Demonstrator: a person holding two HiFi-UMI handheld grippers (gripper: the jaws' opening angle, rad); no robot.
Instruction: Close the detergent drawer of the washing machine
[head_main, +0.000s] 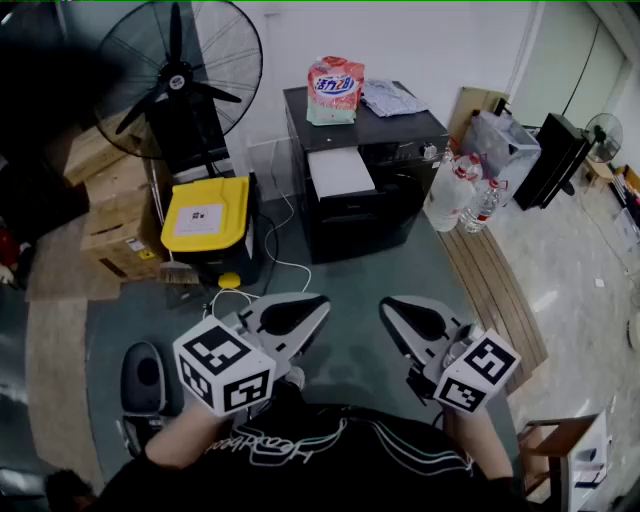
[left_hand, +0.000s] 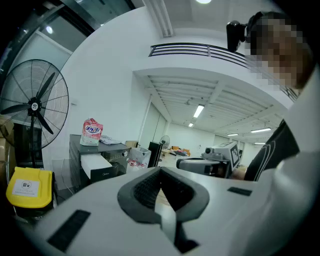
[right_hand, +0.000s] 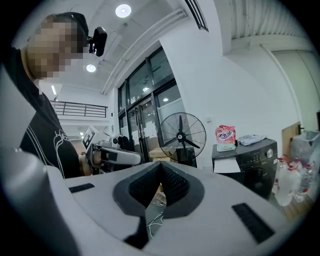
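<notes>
The black washing machine (head_main: 372, 195) stands against the far wall. Its white detergent drawer (head_main: 340, 172) sticks out of the upper left of its front. In the left gripper view the drawer (left_hand: 95, 163) lies far off to the left, and in the right gripper view the drawer (right_hand: 226, 165) is far off to the right. My left gripper (head_main: 320, 301) and right gripper (head_main: 386, 306) hang side by side close to my body, well short of the machine. Both are shut with nothing in them. The left gripper (left_hand: 160, 171) and the right gripper (right_hand: 161, 166) show their pads pressed together.
A pink detergent bag (head_main: 335, 90) and a folded cloth (head_main: 392, 98) lie on top of the machine. A yellow-lidded bin (head_main: 205, 215), a standing fan (head_main: 180, 75) and cardboard boxes (head_main: 112, 232) are to its left. Water bottles (head_main: 462, 195) and wooden planks (head_main: 495, 290) are to its right.
</notes>
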